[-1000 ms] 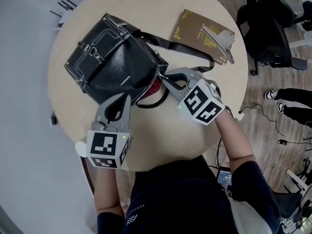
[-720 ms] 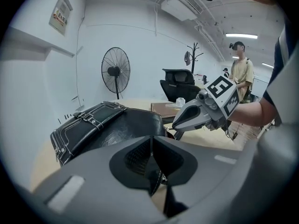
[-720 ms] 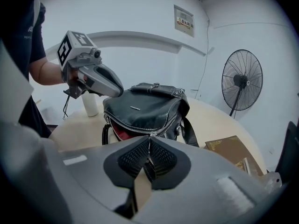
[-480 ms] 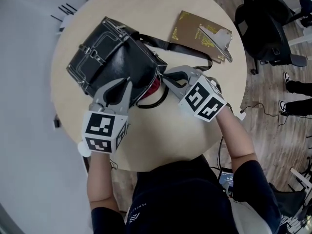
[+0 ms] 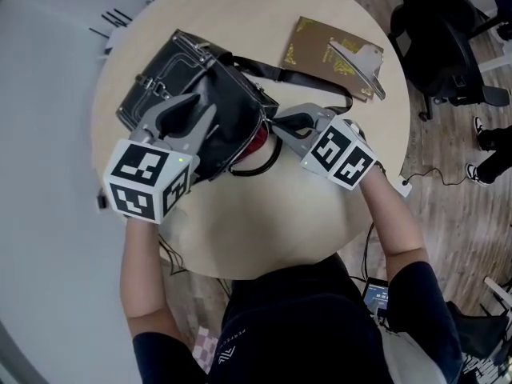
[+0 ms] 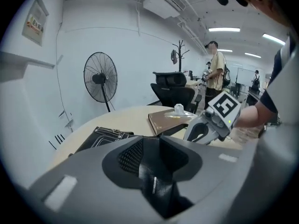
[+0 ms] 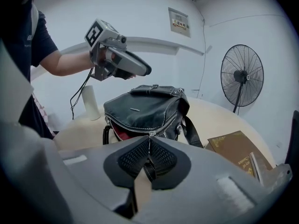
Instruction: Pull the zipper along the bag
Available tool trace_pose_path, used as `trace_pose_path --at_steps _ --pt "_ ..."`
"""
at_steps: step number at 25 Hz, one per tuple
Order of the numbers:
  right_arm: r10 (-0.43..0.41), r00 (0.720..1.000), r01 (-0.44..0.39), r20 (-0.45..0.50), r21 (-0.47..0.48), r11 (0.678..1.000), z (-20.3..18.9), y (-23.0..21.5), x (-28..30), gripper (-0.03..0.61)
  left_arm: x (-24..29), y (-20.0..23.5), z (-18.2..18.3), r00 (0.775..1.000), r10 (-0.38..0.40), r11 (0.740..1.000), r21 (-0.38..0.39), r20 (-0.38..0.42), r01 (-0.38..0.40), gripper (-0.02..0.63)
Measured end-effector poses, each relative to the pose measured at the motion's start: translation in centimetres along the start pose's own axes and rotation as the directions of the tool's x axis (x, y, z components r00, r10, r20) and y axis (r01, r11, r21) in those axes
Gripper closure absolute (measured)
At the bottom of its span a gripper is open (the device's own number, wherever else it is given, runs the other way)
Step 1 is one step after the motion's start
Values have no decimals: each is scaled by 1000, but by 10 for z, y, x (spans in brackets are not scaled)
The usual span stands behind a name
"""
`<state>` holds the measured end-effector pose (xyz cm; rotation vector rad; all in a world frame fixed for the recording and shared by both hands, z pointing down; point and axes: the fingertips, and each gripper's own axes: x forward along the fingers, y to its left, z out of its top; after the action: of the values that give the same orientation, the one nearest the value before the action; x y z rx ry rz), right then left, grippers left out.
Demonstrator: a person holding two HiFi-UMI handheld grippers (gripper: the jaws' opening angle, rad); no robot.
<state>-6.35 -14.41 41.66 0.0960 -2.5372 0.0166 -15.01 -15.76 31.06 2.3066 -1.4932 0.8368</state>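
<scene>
While the right gripper (image 5: 278,124) sits at the open end of the bag (image 5: 236,94), I read its jaws in the right gripper view as closed on the dark zipper pull (image 7: 149,169). The pull leads up to the slider (image 7: 152,133) on the silver zipper teeth.

1. Bag: black leather, lying on its side on the round table (image 5: 264,206), left of centre. Its mouth is partly unzipped, and red lining (image 5: 254,144) shows at the gap beside the right gripper.
2. Left gripper (image 5: 198,109): held in the air above the bag's upper side, not touching it, as the right gripper view confirms. Its jaws have just been opening and stand apart. I see nothing between them.
3. Strap (image 5: 276,74): runs from the bag toward the far right of the table.
4. Book (image 5: 316,50): brown, lying flat beyond the strap, well apart from the bag, with a metal clip (image 5: 360,58) resting on it.
</scene>
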Motion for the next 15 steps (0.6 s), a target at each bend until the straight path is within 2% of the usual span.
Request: trace_pose_path --at_steps 3,7,11,13,15 --pt "-1 1000 1 2 6 1000 -1 0 1 566 0 -2 22 998 -12 998 -55 56 15 480" --pt "-3 1000 3 2 12 1000 -2 0 3 566 3 -6 34 997 -11 998 -57 81 15 480" --pt "4 1000 -4 3 20 1000 -2 0 2 566 18 -4 29 1000 -4 998 -69 20 5 472" --pt "5 1000 -5 8 21 1000 -2 0 2 566 32 -5 23 999 -24 997 -70 -29 22 459" --pt "9 1000 -10 12 18 1000 -2 0 2 566 45 -7 17 996 -53 998 -39 -79 50 440"
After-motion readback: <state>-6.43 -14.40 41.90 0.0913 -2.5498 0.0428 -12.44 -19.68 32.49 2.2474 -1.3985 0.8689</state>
